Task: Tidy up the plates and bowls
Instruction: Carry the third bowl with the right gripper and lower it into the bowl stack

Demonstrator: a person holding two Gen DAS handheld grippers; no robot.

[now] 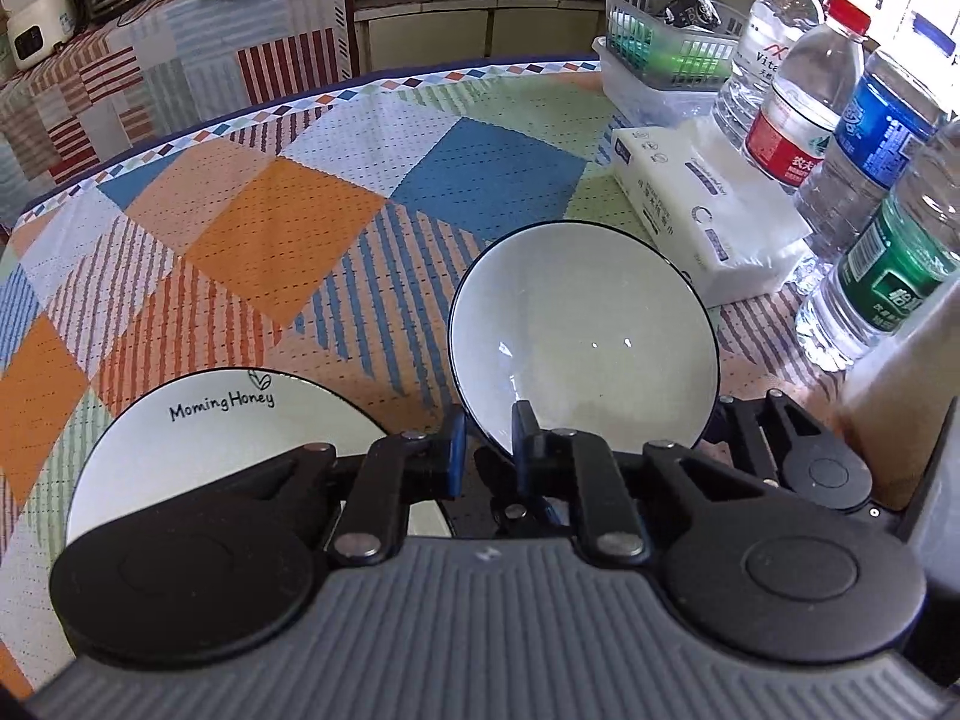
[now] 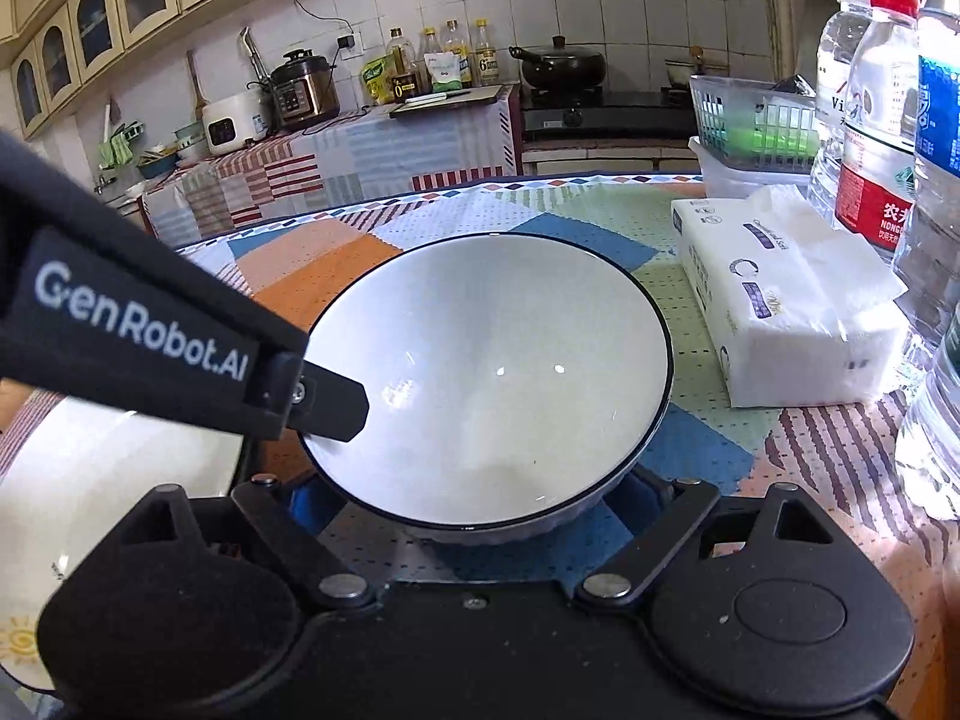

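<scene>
One white bowl [image 1: 585, 336], thin dark rim, pinched by left hand-held gripper [image 1: 489, 450], right hand-held gripper [image 2: 480, 516] wide apart

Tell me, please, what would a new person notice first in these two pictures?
First the white bowl with a dark rim, in the middle of the table, tilted, its near rim pinched by the left claw. Just left of it lies a white plate lettered "Morning Honey" on the colourful patchwork tablecloth. On the right stand water bottles and a white tissue pack; the right claw is open below the bowl.
</scene>
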